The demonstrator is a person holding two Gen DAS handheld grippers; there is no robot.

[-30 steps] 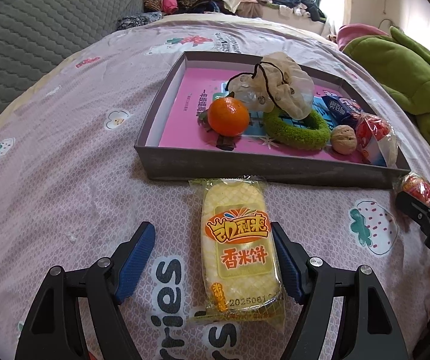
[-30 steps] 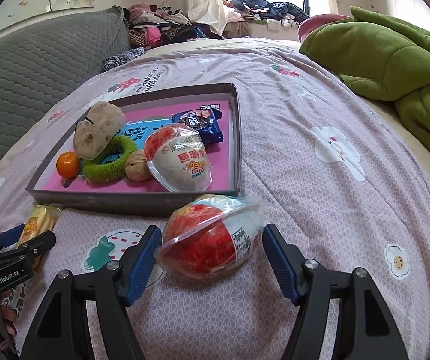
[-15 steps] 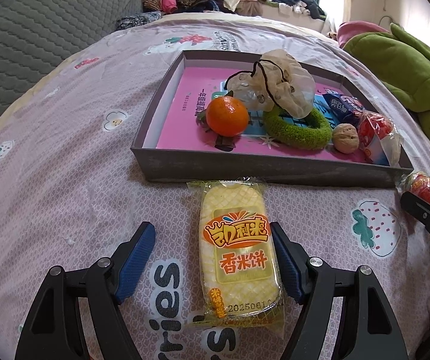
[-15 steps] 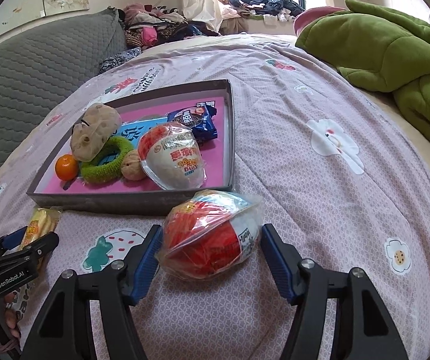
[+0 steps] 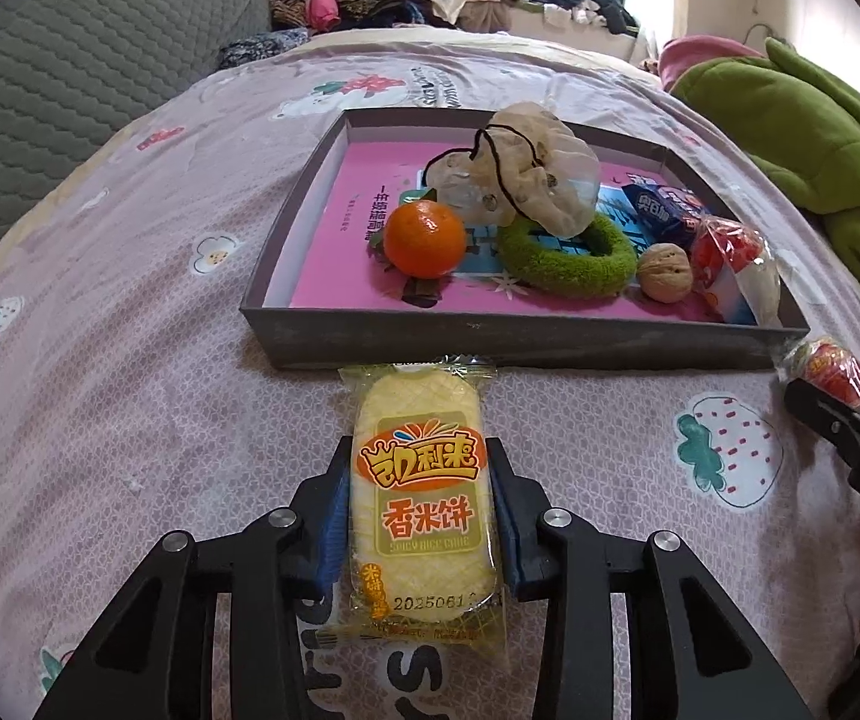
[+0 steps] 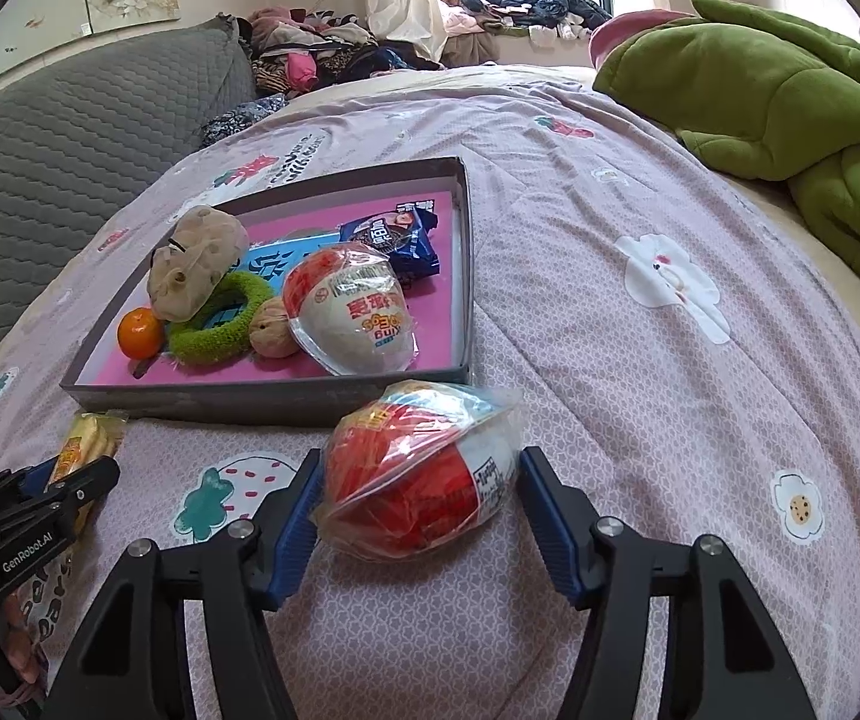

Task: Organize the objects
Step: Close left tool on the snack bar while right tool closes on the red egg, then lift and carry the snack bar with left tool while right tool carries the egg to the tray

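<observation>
Left hand-held gripper (image 5: 421, 516) closing on rice cracker (image 5: 424, 498); right hand-held gripper (image 6: 418, 516) closing around snack pack (image 6: 421, 468), not yet gripping; next, lift both into tray (image 5: 514, 345).

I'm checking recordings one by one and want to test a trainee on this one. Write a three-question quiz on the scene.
1. True or false: the rice cracker packet lies inside the grey tray.
2. Which lies between the right gripper fingers? A) walnut B) red wrapped snack C) orange
3. Fill in: the beige pouch rests partly on the green ____.

Key: 1 false, it lies on the bedspread in front of the tray, between the closing left gripper pads; 2 B; 3 ring.
</observation>
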